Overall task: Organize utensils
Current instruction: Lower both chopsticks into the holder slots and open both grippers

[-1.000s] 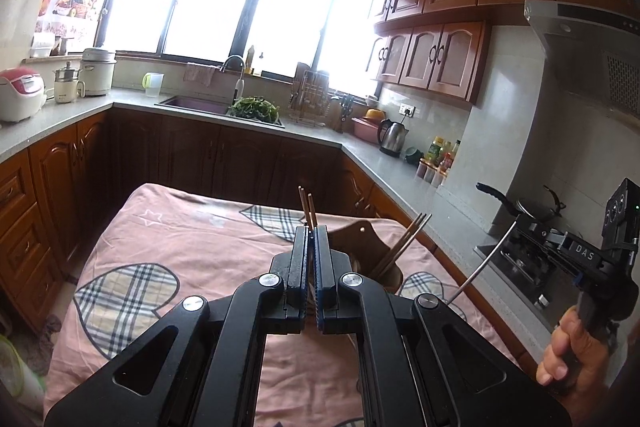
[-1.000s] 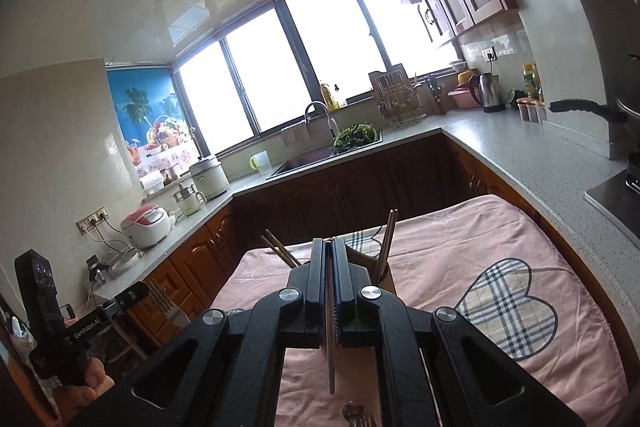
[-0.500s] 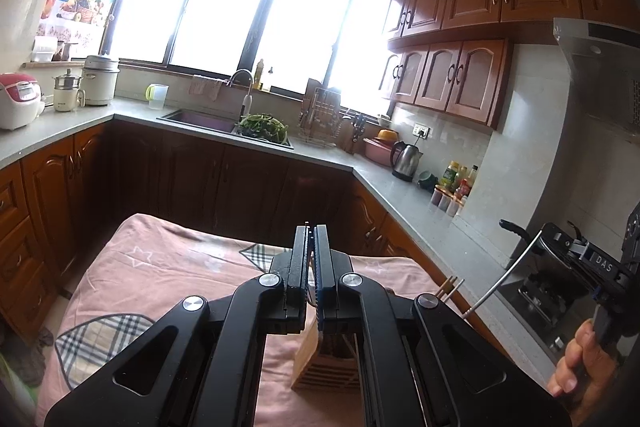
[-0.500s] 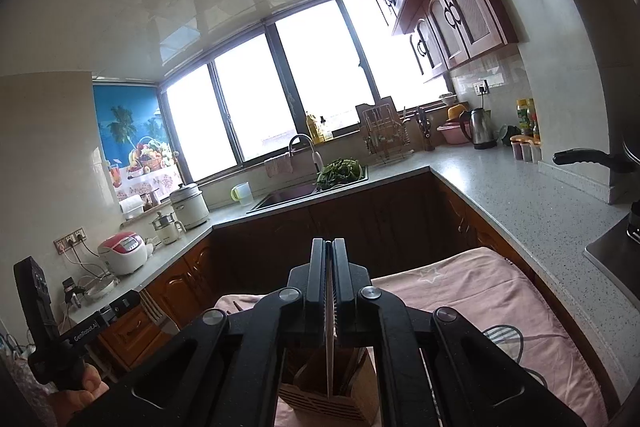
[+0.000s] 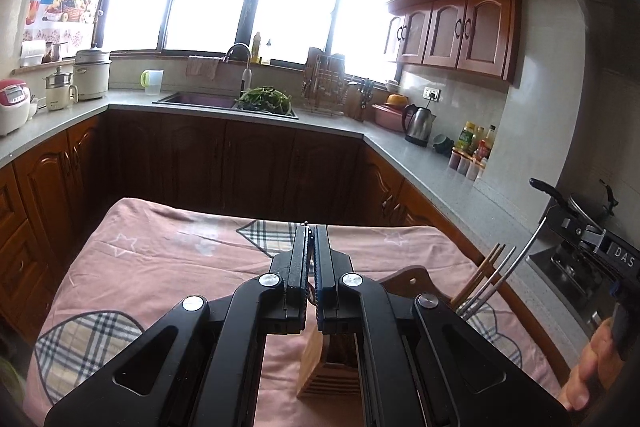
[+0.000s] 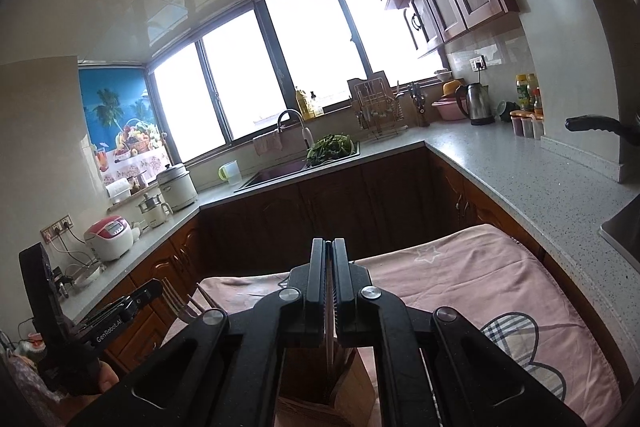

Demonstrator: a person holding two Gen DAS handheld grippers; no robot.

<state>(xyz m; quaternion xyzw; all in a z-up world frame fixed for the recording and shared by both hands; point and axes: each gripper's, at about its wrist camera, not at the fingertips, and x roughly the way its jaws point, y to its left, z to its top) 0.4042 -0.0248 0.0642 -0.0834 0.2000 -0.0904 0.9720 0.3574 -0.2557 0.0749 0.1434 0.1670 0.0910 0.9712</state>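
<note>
Lettering "GenRobot.AI" marks the left gripper point(image 6: 160, 293), whose jaws are clamped on a fork point(image 6: 176, 301); "DAS" shows on the right gripper point(image 5: 550, 217), pinched on a thin metal utensil point(image 5: 516, 267). Below both, a wooden utensil holder point(image 5: 326, 367) with chopsticks point(image 5: 478, 281) stands on the pink tablecloth point(image 5: 160, 267).

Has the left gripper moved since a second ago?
Yes. In the left wrist view the left gripper has come forward over the wooden holder, which sat beyond its tips and now lies beneath them.
</note>
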